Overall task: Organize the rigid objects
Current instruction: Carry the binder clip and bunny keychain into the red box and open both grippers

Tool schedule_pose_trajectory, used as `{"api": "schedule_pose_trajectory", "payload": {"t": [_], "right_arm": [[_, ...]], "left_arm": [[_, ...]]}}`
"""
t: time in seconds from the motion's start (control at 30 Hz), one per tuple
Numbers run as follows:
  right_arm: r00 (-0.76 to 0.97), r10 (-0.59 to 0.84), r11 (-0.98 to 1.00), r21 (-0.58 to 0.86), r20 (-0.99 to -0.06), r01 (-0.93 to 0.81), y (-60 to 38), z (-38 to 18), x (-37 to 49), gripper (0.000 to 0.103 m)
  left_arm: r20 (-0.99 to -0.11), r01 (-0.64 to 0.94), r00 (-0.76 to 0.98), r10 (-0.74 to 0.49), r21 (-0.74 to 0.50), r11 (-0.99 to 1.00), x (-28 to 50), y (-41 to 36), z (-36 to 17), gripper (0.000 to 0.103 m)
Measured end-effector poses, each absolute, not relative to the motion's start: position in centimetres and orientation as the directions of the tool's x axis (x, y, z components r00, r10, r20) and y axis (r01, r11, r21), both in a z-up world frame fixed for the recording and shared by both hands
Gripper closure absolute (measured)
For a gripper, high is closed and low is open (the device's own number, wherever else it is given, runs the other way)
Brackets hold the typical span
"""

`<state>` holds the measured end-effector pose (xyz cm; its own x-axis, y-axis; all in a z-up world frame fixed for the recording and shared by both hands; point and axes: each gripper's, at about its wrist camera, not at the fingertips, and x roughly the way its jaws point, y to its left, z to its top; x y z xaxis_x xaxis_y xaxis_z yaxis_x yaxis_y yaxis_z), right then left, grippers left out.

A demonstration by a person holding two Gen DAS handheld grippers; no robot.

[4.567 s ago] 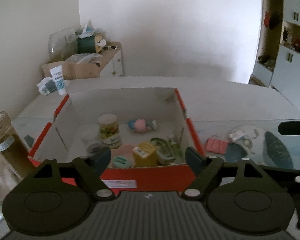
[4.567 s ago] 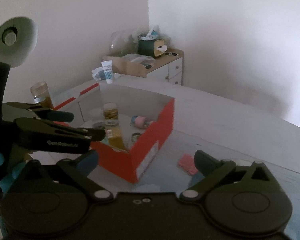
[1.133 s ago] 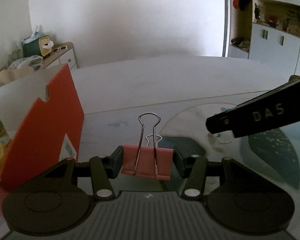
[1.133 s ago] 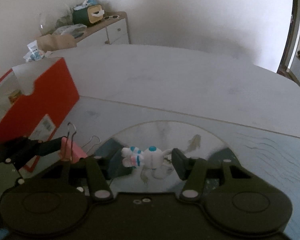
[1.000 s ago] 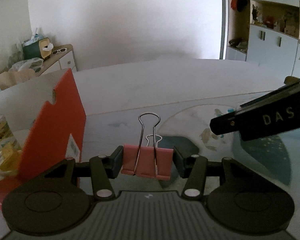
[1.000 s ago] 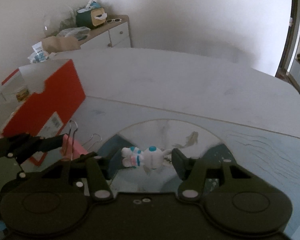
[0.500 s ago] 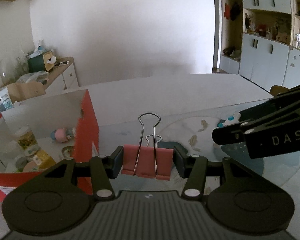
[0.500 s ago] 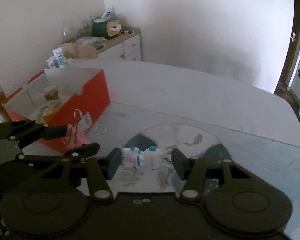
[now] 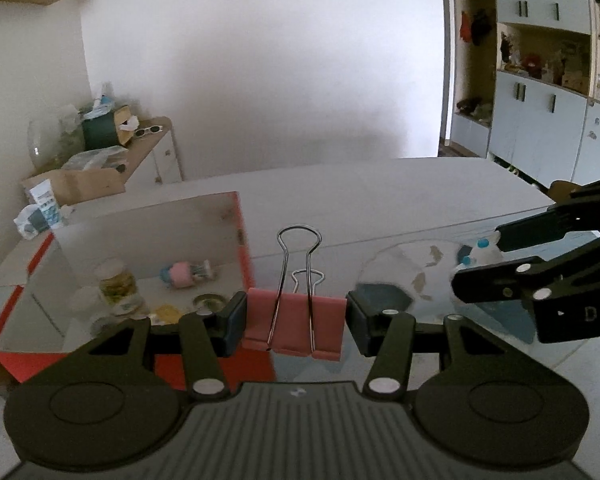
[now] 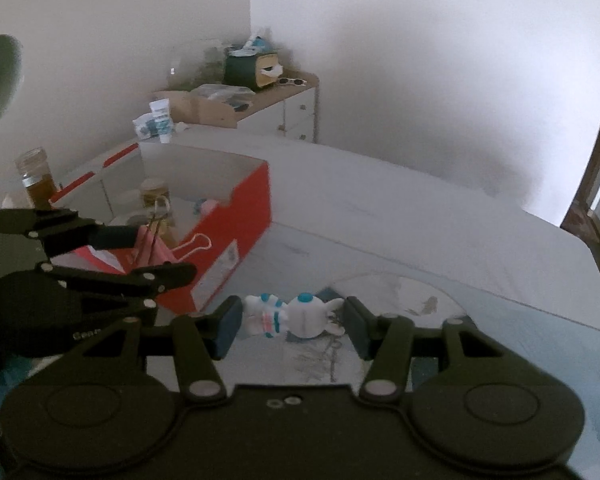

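My left gripper (image 9: 296, 326) is shut on a pink binder clip (image 9: 295, 330), held in the air beside the right wall of the red box (image 9: 246, 248). In the right wrist view the left gripper (image 10: 140, 252) and the clip (image 10: 152, 246) hang by the box's near corner (image 10: 236, 240). My right gripper (image 10: 292, 322) is shut on a small white and blue bunny figure (image 10: 290, 316), lifted above the table. The figure also shows in the left wrist view (image 9: 478, 254).
The red box holds a jar (image 9: 118, 284), a pink toy (image 9: 182, 274) and other small items. A round patterned mat (image 10: 400, 300) lies on the table under my right gripper. A tall amber jar (image 10: 36, 178) stands left of the box. A cabinet (image 10: 288, 108) stands behind.
Both grippers have risen and swung left toward the red box, each still holding its object. The inside of the box has come into view.
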<state>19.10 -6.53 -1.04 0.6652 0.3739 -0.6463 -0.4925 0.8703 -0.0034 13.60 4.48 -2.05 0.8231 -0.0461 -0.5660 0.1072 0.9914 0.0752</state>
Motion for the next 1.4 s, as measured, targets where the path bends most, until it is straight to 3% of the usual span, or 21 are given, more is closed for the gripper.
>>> {"api": "schedule_pose_trajectory", "payload": {"t": [0.6, 1.4], "right_arm": [[0.637, 0.427, 0.814, -0.033, -0.642, -0.58, 0.5, -0.3, 20.3, 0.048], [0.622, 0.474, 0.774, -0.042, -0.623, -0.631, 9.9, -1.4, 26.7, 0.048]], "left_arm": [[-0.582, -0.048, 0.806, 0.109, 0.119, 0.992, 14.0, 14.1, 0.4, 0.051], [-0.658, -0.227, 0.697, 0.284, 0.174, 0.958, 20.9, 22.4, -3.7, 0.051]]}}
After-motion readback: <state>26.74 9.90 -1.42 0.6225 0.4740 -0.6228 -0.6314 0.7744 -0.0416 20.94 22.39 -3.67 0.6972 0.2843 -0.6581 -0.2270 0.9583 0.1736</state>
